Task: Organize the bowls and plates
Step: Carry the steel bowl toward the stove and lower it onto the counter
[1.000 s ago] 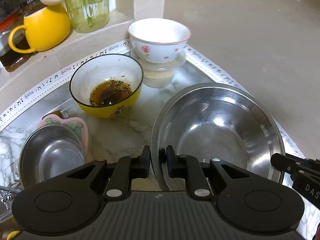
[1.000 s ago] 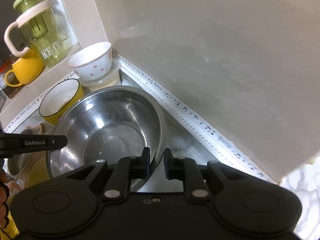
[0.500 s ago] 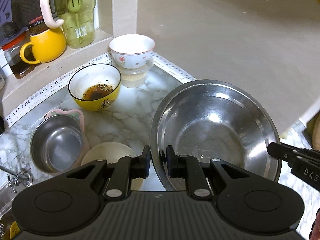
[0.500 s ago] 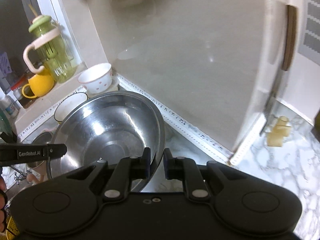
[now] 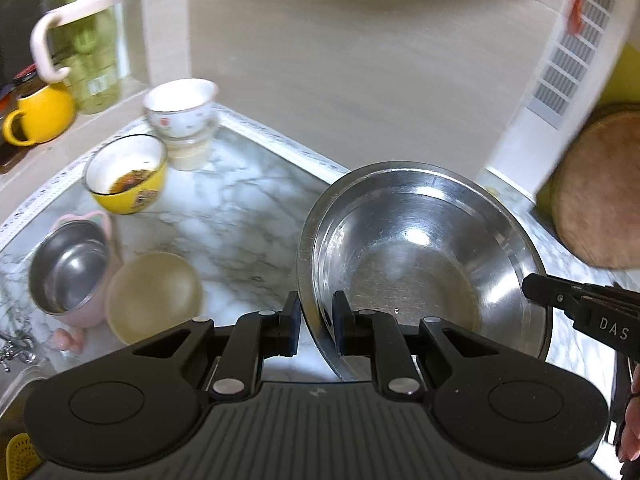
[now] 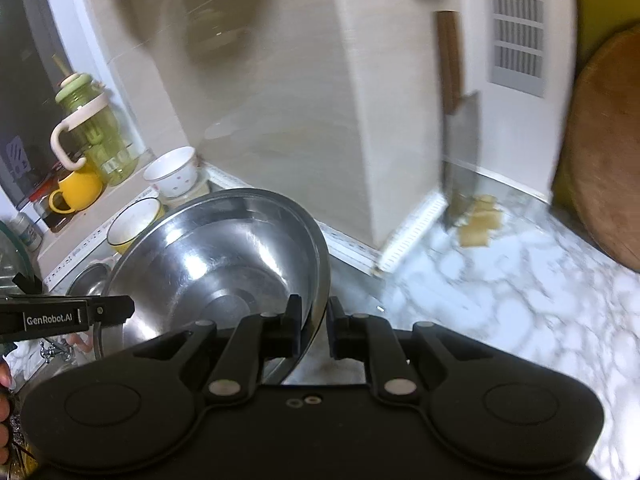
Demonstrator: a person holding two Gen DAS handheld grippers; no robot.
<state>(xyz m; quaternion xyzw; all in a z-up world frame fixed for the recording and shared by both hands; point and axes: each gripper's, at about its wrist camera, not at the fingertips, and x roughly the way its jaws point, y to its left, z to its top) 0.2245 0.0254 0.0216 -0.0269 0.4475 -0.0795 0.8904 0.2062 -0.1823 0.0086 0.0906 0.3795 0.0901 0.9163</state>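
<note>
Both tongs, left (image 5: 316,320) and right (image 6: 314,326), apparently clamp the steel bowl's (image 5: 420,248) rim

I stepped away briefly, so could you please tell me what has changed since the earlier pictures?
The steel bowl, clamped at opposite rims by the left tool and right tool, has been lifted off the counter and carried away from the corner. Nothing was released. The yellow bowl, white bowl and small steel cup stayed put.

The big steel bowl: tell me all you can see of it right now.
The big steel bowl is a wide, shiny metal basin with a flat rolled rim, scuffed inside and empty. It is tilted and held off the marble counter. The left gripper pinches its near rim, and the right gripper pinches the opposite rim. Nothing else touches it.
</note>
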